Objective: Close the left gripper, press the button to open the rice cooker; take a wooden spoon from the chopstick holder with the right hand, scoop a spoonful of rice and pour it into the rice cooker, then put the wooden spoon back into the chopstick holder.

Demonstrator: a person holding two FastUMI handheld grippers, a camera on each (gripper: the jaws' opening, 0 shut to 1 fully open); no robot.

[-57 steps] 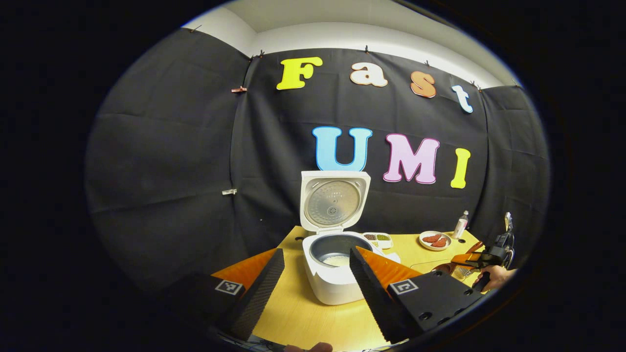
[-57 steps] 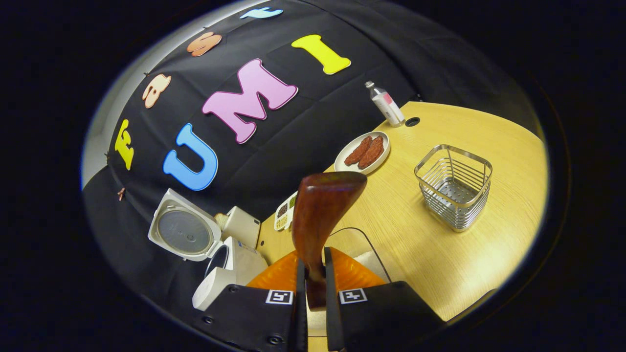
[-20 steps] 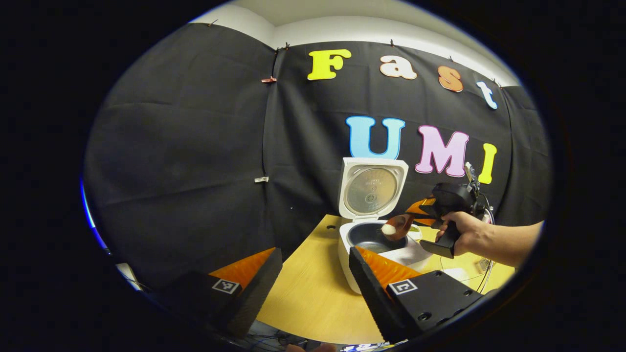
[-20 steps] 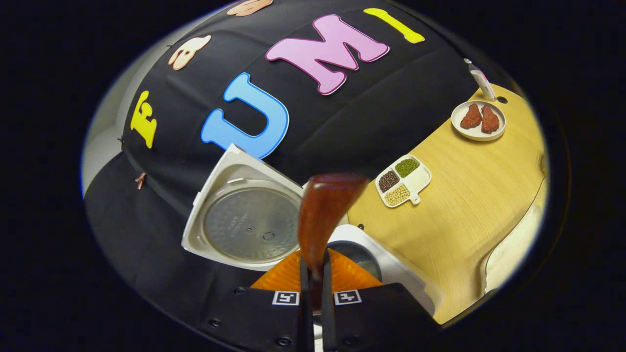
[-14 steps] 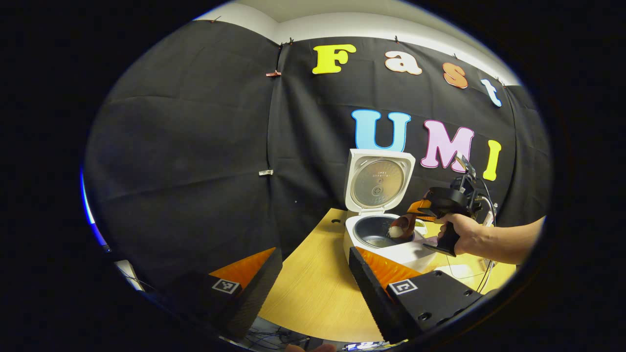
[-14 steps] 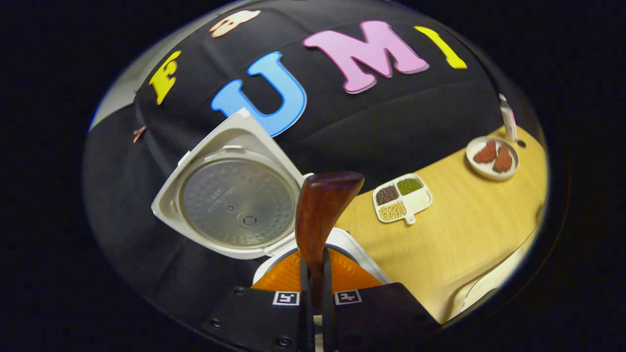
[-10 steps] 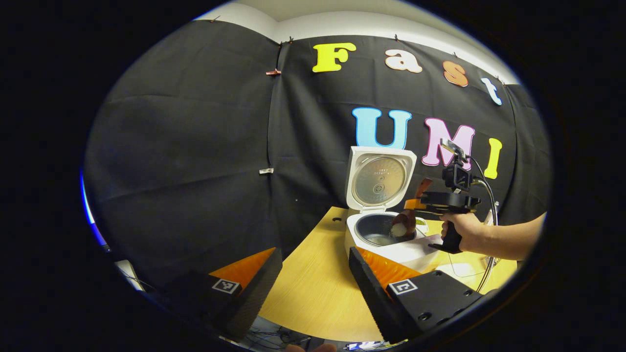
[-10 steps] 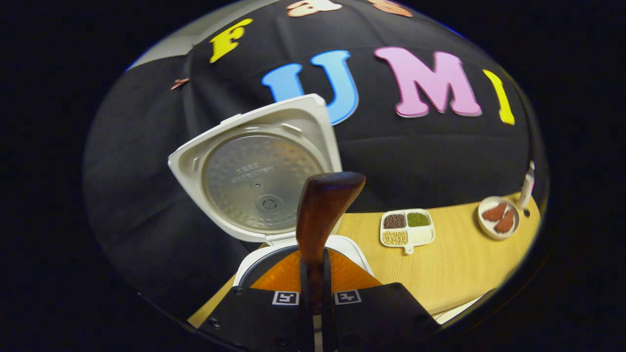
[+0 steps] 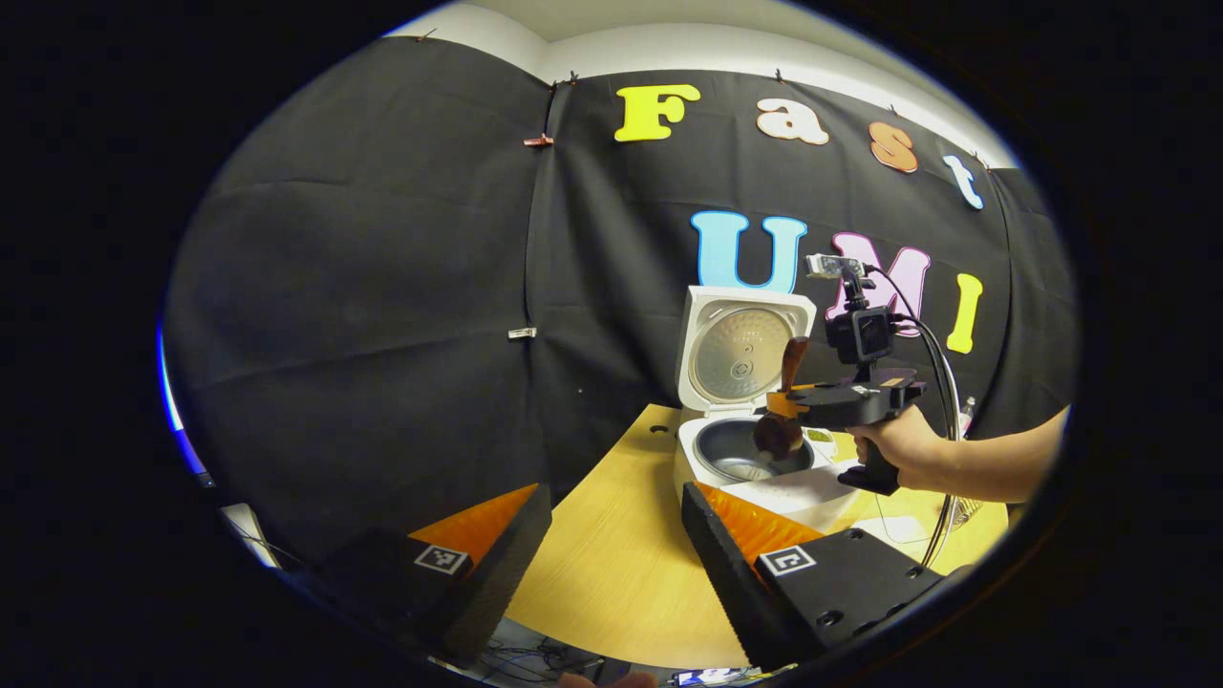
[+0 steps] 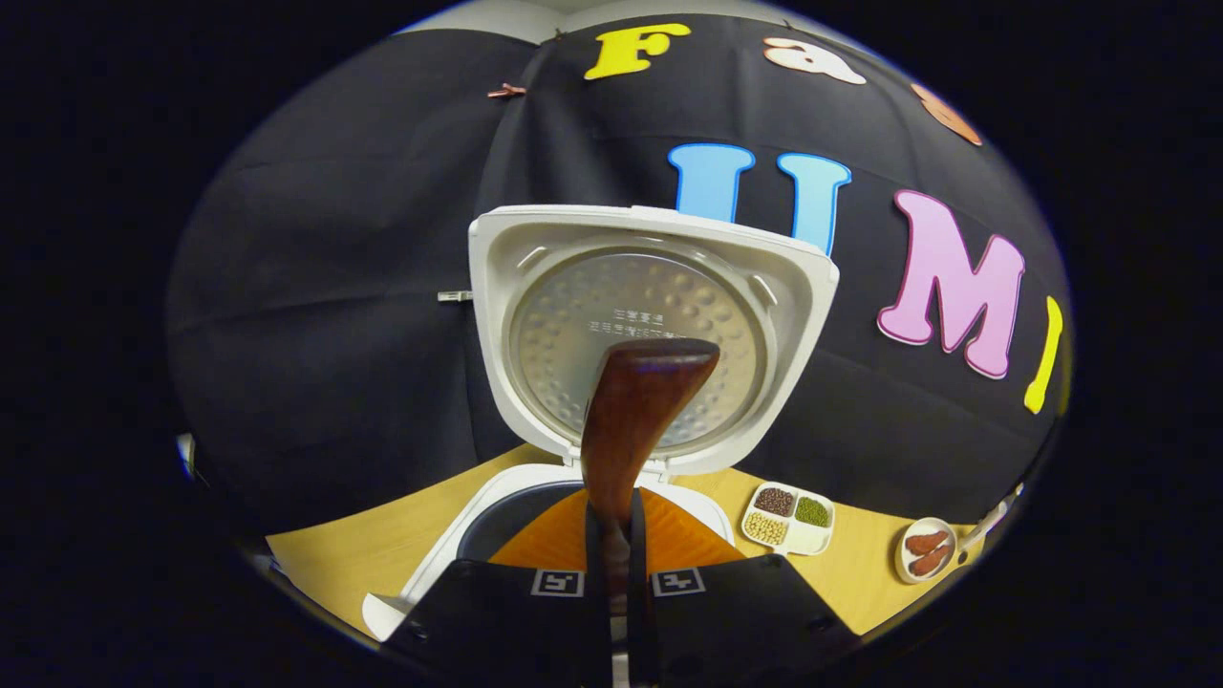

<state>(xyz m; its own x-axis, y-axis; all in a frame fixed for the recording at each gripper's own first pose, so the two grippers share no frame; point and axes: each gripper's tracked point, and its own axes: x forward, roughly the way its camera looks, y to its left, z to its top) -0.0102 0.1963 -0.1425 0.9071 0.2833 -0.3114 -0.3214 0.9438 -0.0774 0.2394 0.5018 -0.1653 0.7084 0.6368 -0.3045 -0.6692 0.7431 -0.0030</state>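
The white rice cooker (image 9: 764,489) stands on the wooden table with its lid (image 9: 743,350) upright and open. A hand holds my right gripper (image 9: 779,401) above the pot, shut on the wooden spoon (image 9: 777,435). The spoon's bowl hangs tipped over the grey inner pot (image 9: 736,461), and I see no rice on it. In the right gripper view my right gripper (image 10: 614,524) clamps the spoon's handle (image 10: 635,411), which rises in front of the lid (image 10: 650,315); the pot's rim (image 10: 497,506) lies just below. My left gripper (image 9: 619,492) stands open and empty, short of the cooker.
Behind the cooker to the right lie a white divided tray of beans (image 10: 788,516), a small plate with red pieces (image 10: 925,552) and a bottle (image 10: 994,516). A bare stretch of table (image 9: 611,564) lies in front of the cooker on its left side.
The right gripper has rolled level over the pot, tipping the spoon; the white rice seen on the spoon before is off it now. The left gripper has barely moved.
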